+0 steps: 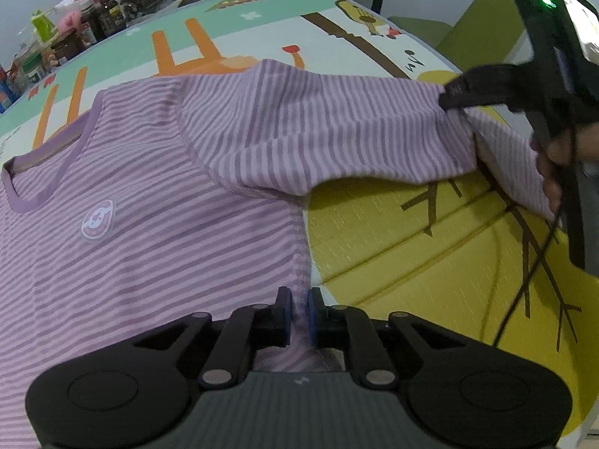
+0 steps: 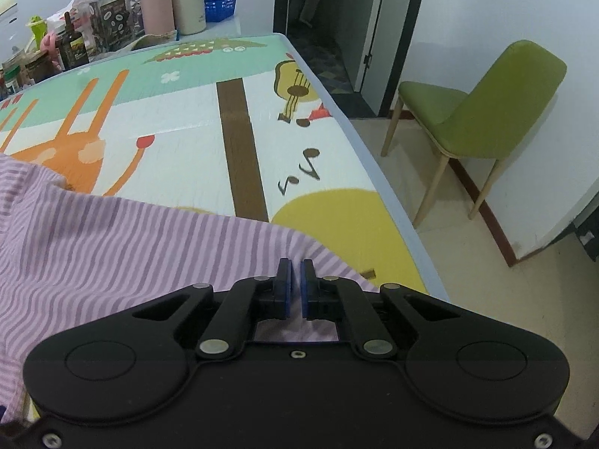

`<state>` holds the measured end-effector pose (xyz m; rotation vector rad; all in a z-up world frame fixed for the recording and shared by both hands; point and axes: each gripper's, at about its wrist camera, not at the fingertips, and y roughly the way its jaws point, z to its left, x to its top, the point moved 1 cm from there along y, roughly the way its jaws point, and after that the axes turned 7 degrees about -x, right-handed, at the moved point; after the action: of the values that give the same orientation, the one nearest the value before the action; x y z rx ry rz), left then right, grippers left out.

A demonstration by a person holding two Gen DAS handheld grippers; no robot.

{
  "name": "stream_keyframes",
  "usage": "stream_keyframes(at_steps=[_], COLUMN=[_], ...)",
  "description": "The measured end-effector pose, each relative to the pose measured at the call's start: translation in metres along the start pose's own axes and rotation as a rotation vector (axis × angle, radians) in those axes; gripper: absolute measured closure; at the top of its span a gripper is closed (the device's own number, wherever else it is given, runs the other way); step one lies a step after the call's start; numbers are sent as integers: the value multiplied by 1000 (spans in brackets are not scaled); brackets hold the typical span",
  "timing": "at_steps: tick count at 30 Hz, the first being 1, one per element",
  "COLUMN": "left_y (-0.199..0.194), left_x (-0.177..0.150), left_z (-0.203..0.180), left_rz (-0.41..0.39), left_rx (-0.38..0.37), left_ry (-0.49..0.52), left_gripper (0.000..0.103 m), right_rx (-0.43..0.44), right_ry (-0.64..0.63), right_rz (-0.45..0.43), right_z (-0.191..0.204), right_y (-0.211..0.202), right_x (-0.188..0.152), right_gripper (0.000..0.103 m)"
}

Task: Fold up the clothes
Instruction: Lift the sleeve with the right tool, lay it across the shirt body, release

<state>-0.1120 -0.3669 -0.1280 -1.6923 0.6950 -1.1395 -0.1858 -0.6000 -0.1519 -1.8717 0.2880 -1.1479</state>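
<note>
A: Far left of the worktop [image 2: 337, 119], what stands there?

B: A crowd of bottles and boxes [image 2: 93, 26] along the back edge, with a pink flask [image 2: 155, 7] and a blue basket [image 2: 221, 5] behind them. The surface carries a cartoon play mat [image 1: 393, 232] with a giraffe, a tree trunk and a yellow patch.

A: And the garment?

B: A purple striped shirt [image 1: 149, 243] lies front up on the left part of the mat, collar toward the left, a round badge [image 1: 98, 222] on the chest. Its body lies flat; its side seam runs down the middle of the left wrist view.

A: State of the left gripper [image 1: 298, 316]?

B: Its fingers [image 1: 283, 314] are closed on the side seam, fabric pinched between the blue pads at the shirt's edge, where cloth meets the yellow patch.

A: Moving right?

B: The sleeve [image 1: 318, 131] is lifted off the mat and drawn out to the right. The right gripper [image 1: 455, 93] has its fingers clamped on the sleeve near its cuff end; its own camera shows striped cloth caught between the pads. A hand [image 1: 550, 172] grasps that gripper's handle, and a cable hangs below it.

A: Beyond the worktop?

B: A green chair [image 2: 486, 112] stands on the floor to the right, near a dark doorway [image 2: 322, 18]
</note>
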Motion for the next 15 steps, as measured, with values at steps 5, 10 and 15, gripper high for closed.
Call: stream_keyframes(at_steps=[5, 10, 15], left_y=[-2, -4, -13], left_x=[-4, -3, 2], left_z=[-3, -4, -11], left_rz=[-1, -8, -44], left_rx=[16, 55, 53], left_ry=[8, 7, 17], left_gripper=[88, 47, 43], right_rx=[1, -7, 11], right_ry=[-5, 45, 104], right_rz=[3, 21, 1], right_z=[2, -3, -15], right_y=[7, 1, -20], right_x=[9, 10, 8], right_gripper=[98, 80, 69])
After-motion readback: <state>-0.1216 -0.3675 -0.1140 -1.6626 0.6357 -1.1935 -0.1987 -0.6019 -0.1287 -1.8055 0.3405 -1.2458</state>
